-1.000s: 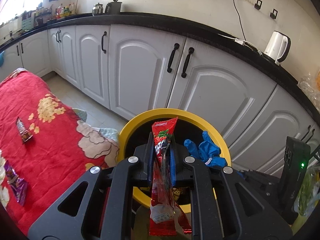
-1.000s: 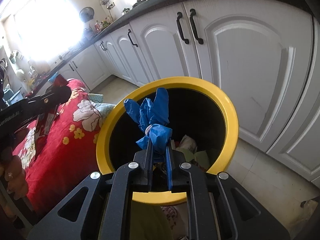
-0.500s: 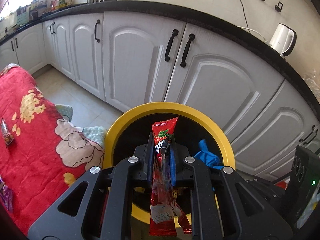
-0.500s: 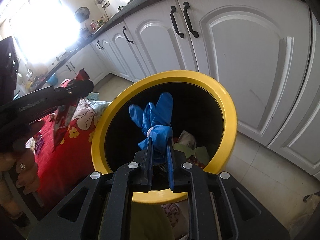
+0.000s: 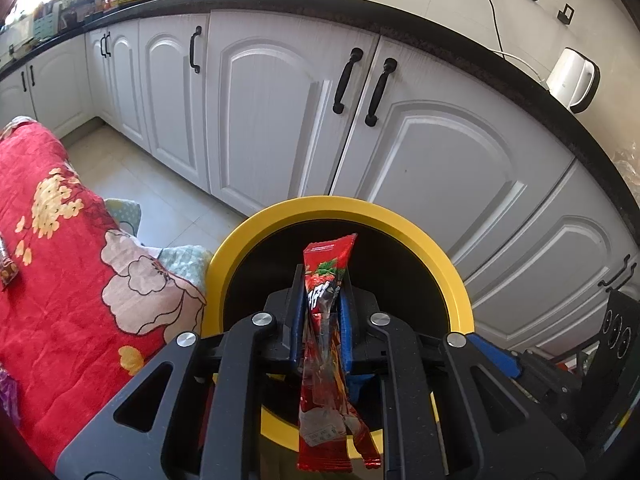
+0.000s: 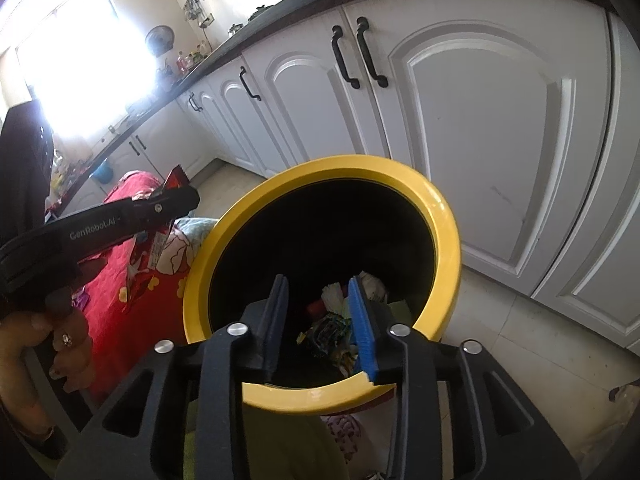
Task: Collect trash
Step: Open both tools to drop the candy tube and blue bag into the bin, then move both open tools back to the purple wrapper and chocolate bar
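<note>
A yellow-rimmed bin (image 5: pixel 280 216) with a black inside stands on the floor before white cabinets. My left gripper (image 5: pixel 322 284) is shut on a red snack wrapper (image 5: pixel 326 340), which sticks up past the fingertips over the bin's near rim. In the right wrist view my right gripper (image 6: pixel 318 284) hangs over the same bin (image 6: pixel 444 216); its jaws are opening and nothing is between them. Several pieces of trash (image 6: pixel 340 320) lie at the bottom. The left gripper (image 6: pixel 176 200) shows at the left of this view, held by a hand (image 6: pixel 40 340).
A red flowered cloth (image 5: pixel 60 280) covers the surface left of the bin, with a small wrapper (image 5: pixel 6 268) at its left edge. White cabinet doors (image 5: pixel 272 112) stand close behind the bin. A white kettle (image 5: pixel 572 80) sits on the dark counter.
The right gripper's jaws have parted and the blue glove it held is gone from between them. The left gripper has moved in over the bin with the red wrapper.
</note>
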The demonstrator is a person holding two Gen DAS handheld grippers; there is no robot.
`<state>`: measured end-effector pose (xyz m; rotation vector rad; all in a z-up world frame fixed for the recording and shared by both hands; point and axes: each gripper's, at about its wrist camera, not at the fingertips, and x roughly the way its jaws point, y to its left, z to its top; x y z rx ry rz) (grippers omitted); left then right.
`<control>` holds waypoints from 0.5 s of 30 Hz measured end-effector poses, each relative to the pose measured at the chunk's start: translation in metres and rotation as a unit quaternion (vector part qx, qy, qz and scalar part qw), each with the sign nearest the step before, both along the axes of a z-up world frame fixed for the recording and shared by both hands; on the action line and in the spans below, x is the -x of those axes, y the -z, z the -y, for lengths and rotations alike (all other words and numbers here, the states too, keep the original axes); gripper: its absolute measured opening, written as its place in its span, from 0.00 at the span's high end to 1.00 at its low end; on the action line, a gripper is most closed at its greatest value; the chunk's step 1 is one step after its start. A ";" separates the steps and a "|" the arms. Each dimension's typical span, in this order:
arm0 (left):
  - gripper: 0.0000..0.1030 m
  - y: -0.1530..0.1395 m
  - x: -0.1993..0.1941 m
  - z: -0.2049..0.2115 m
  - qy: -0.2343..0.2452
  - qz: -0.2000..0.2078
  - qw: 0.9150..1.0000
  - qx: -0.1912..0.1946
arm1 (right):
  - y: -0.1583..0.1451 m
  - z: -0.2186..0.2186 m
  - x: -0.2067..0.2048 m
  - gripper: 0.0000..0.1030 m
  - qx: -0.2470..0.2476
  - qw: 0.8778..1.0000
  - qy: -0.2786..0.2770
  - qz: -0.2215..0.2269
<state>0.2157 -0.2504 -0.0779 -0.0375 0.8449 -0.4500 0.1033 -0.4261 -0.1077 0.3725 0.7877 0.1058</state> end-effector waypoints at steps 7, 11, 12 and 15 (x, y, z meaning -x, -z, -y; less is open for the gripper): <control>0.64 0.000 0.003 -0.008 -0.010 -0.002 1.000 0.005 | -0.005 0.002 0.000 0.56 0.003 1.000 0.008 0.007; 0.52 -0.005 0.007 -0.018 -0.020 0.002 1.000 0.010 | -0.008 0.003 -0.001 0.53 0.005 1.000 0.011 0.013; 0.47 -0.007 0.008 -0.021 -0.023 0.004 1.000 0.011 | -0.010 0.003 -0.001 0.52 0.006 1.000 0.011 0.015; 0.37 -0.013 0.012 -0.033 -0.038 0.009 0.999 0.016 | -0.015 -0.001 0.000 0.51 0.010 1.000 0.009 0.020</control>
